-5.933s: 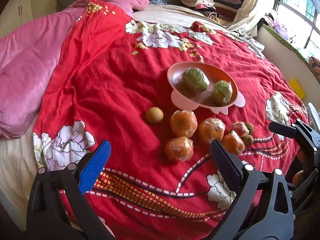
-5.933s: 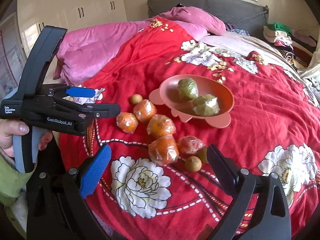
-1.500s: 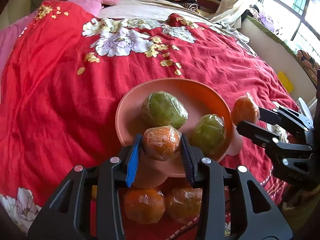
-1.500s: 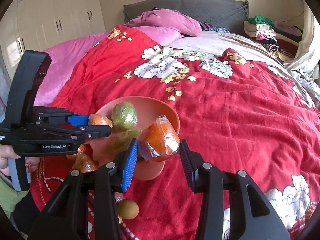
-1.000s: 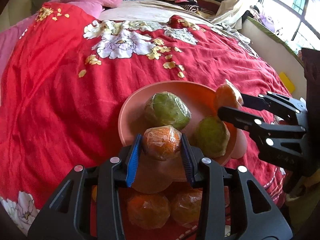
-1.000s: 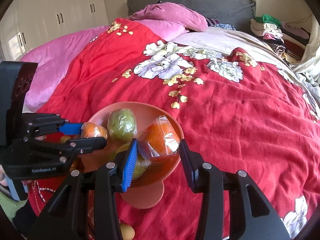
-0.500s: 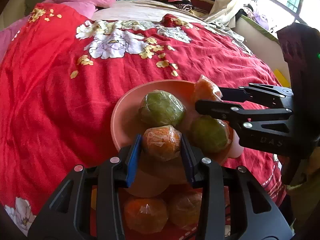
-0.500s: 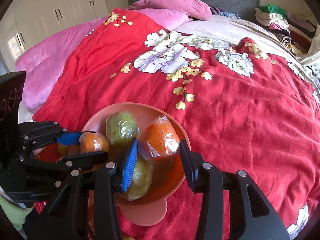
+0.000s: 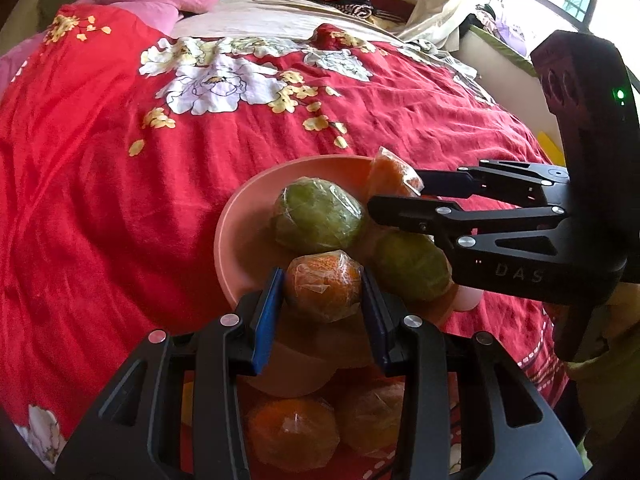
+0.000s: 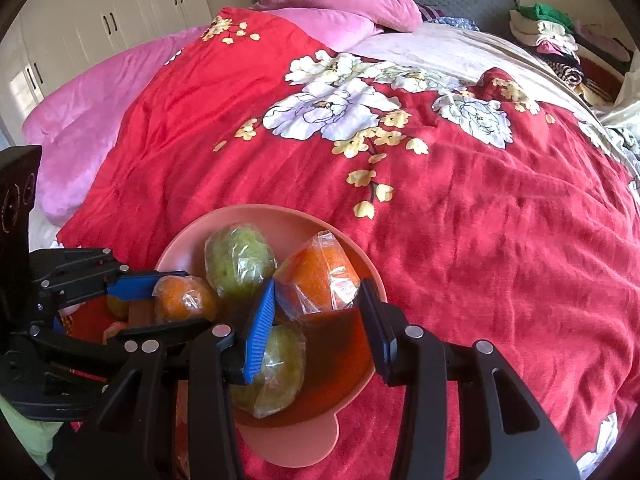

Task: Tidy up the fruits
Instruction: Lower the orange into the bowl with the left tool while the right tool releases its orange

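Observation:
A pink bowl [image 9: 240, 216] [image 10: 256, 214] stands on the red floral bedspread and holds two wrapped green fruits [image 9: 318, 220] [image 10: 238, 258]. My left gripper [image 9: 323, 292] is shut on a plastic-wrapped orange [image 9: 324, 284], held over the bowl's near rim; it shows from the side in the right wrist view [image 10: 184, 298]. My right gripper [image 10: 318, 292] is shut on another wrapped orange [image 10: 320, 272] over the bowl's right side; this orange also shows in the left wrist view [image 9: 390, 178].
Two more wrapped oranges [image 9: 292, 436] [image 9: 372, 416] lie on the bedspread below the bowl. Pink pillows [image 10: 340, 4] and folded clothes [image 10: 548, 28] are at the bed's far end. A window sill [image 9: 504, 52] runs along the right.
Both grippers have moved forward with their oranges and now hold them over the bowl. The right gripper has moved in from the right toward the bowl's middle.

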The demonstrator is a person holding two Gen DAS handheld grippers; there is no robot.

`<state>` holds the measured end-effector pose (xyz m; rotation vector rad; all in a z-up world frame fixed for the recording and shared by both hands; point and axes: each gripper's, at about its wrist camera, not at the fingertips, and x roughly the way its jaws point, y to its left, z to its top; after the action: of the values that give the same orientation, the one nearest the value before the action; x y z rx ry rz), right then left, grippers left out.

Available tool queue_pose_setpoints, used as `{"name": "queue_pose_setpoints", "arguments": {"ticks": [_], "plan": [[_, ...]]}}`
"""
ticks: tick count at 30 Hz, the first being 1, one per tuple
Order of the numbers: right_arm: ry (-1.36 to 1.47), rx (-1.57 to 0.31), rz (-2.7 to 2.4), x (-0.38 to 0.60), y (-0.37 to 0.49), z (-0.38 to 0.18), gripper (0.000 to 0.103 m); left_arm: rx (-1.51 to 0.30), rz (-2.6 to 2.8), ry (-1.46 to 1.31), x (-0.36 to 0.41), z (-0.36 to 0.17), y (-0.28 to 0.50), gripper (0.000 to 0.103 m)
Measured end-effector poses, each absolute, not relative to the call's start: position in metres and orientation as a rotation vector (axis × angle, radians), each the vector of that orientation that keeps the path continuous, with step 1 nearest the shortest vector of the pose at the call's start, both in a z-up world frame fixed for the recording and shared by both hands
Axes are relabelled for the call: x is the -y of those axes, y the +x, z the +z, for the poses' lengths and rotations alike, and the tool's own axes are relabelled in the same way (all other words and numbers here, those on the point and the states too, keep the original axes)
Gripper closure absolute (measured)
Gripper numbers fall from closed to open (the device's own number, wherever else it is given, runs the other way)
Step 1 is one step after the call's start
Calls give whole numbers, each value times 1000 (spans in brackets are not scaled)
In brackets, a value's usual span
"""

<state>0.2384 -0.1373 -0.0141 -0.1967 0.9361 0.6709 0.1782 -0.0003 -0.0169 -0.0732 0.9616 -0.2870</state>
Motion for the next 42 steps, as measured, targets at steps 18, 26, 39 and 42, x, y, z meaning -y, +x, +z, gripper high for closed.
{"name": "queue_pose_setpoints", "arguments": {"ticks": [18, 26, 39, 42], "plan": [[-180, -940, 665, 139, 240, -17, 61, -969, -294, -68, 2, -18, 180, 73], [-172, -938, 663, 138, 240, -16, 58, -969, -294, -71, 2, -19, 180, 73], [-140, -915, 661, 147, 233, -7, 50, -970, -294, -65, 4, -18, 178, 73], [-151, -893, 632, 150, 229, -2, 41, -971, -294, -66, 5, -18, 178, 72]]}}
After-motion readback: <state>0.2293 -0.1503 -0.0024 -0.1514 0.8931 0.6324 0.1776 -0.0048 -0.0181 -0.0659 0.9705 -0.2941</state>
